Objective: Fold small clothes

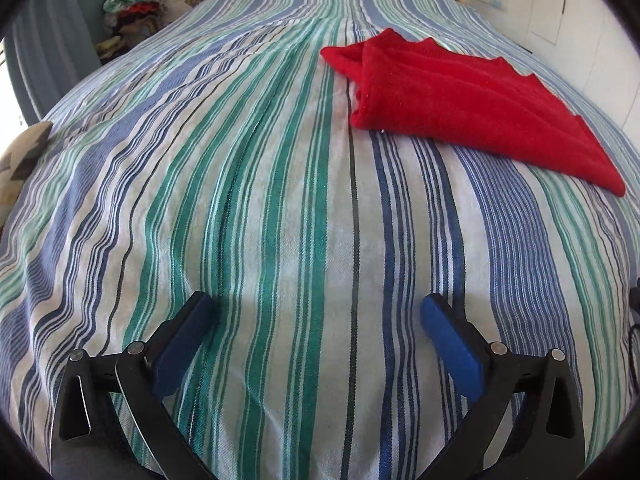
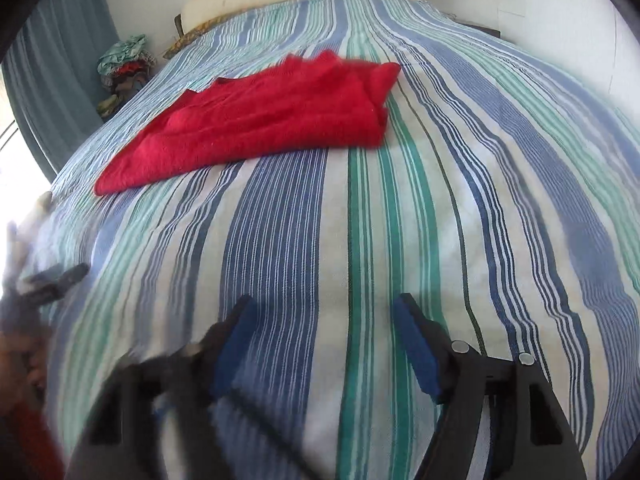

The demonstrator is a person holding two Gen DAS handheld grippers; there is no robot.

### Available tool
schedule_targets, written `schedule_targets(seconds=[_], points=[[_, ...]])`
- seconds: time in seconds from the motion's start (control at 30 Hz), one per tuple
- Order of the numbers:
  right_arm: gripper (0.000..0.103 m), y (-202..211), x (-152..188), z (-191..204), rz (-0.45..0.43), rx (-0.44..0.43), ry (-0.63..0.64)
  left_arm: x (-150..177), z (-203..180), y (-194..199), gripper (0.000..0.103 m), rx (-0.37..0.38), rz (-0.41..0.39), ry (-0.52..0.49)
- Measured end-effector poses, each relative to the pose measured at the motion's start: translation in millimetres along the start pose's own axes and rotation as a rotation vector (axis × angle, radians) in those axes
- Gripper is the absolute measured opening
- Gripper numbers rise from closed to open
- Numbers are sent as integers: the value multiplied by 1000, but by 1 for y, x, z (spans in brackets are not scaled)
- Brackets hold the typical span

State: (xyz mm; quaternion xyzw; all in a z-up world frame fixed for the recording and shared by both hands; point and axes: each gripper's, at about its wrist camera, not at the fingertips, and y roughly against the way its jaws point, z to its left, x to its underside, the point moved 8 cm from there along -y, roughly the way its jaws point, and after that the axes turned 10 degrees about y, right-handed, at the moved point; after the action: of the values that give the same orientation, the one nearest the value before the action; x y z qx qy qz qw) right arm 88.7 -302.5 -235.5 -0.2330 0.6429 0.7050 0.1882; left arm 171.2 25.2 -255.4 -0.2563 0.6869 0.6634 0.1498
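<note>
— Both grippers, left gripper [image 1: 316, 312] and right gripper [image 2: 322, 314], hang spread wide, empty, over the striped bedspread [image 1: 280, 200].
— Red garment [image 2: 260, 120] lies folded, well apart; probably next: fetching another piece.

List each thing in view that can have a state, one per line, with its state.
red garment: folded, lying flat on the bedspread, held by neither gripper
left gripper: open, empty
right gripper: open, empty
striped bedspread: spread out, lightly creased
</note>
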Motion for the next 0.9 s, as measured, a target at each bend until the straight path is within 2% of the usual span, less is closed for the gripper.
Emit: schedule_targets(seconds=[0.17,0.9], points=[[88,-8,3,8,-3,23,63,2,1,1,103,15,-11,6],[90,-8,4,10,-19,10,61,5,0,1,103,13,-25,3]])
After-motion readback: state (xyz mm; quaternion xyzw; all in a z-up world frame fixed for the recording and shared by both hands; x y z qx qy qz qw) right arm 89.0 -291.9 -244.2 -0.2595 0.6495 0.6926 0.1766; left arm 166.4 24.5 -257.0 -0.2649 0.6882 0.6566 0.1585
